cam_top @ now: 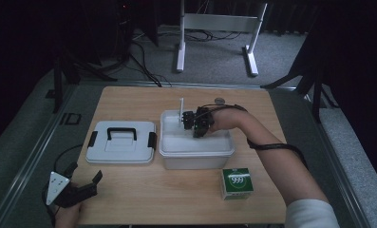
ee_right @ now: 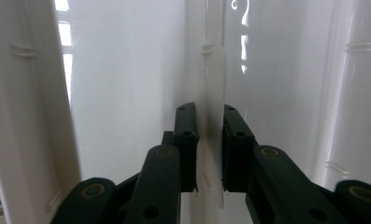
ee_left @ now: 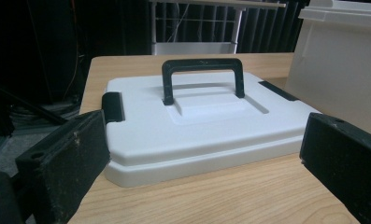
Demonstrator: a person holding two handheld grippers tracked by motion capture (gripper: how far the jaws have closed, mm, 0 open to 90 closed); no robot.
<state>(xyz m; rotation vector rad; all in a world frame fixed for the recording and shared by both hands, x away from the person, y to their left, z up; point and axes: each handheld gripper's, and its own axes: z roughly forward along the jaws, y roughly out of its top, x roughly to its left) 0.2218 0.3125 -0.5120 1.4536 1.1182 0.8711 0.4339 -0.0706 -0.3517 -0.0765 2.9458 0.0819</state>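
Inside white box (cam_top: 195,154), right gripper (cam_top: 190,121) clamped on thin white divider (ee_right: 214,116); left gripper (cam_top: 84,183) spread wide, nothing held, near lid (cam_top: 121,141).

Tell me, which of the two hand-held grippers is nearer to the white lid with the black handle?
Left. The left gripper rests open just before the white lid; the right gripper is inside the white plastic box beside it, clamping a thin white divider.

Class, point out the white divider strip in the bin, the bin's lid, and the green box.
White divider strip (ee_right: 214,70), right gripper view, its upper face.
Lid (cam_top: 122,148), high view, flat top.
Green box (cam_top: 237,180), high view, top face.
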